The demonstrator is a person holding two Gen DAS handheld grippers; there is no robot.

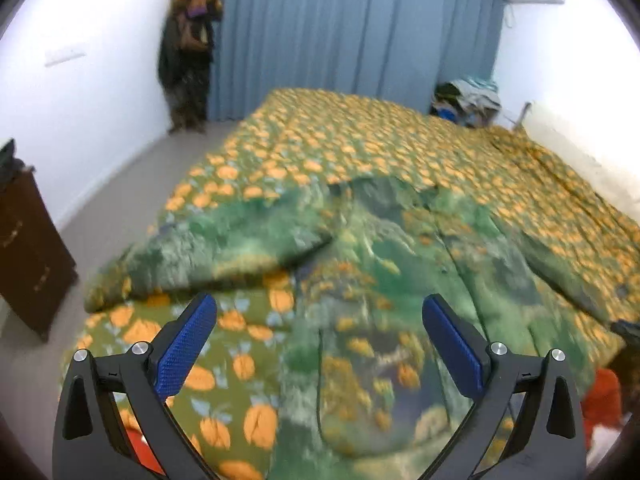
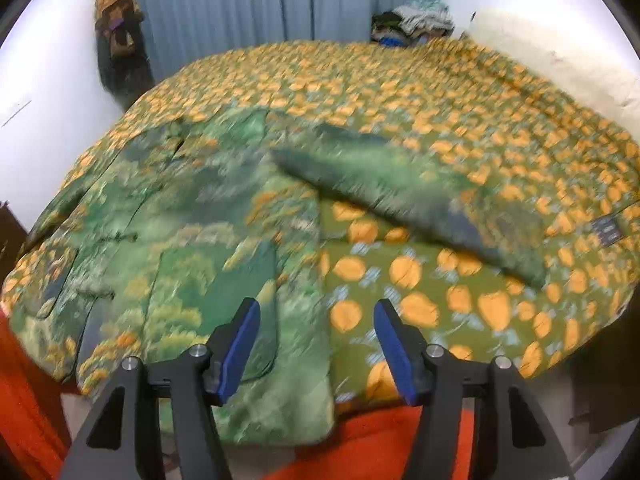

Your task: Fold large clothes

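A large green jacket (image 1: pixel 400 280) with a forest-and-orange print lies spread flat on the bed, its sleeves stretched out to both sides. The same jacket (image 2: pixel 192 240) fills the left half of the right wrist view, with one sleeve (image 2: pixel 400 196) reaching right. My left gripper (image 1: pixel 320 328) hovers above the jacket's lower part, jaws wide apart, nothing between them. Above the jacket's hem near the bed's front edge, my right gripper (image 2: pixel 316 340) stands open, and its blue pads (image 2: pixel 240 344) touch no cloth.
The bed cover (image 1: pixel 400 140) is olive with orange fruit print. A dark wooden cabinet (image 1: pixel 28 248) stands left of the bed. A heap of clothes (image 2: pixel 416 24) sits at the far corner. Blue curtains (image 1: pixel 352 28) hang behind. Orange cloth (image 2: pixel 360 440) lies below the bed's front edge.
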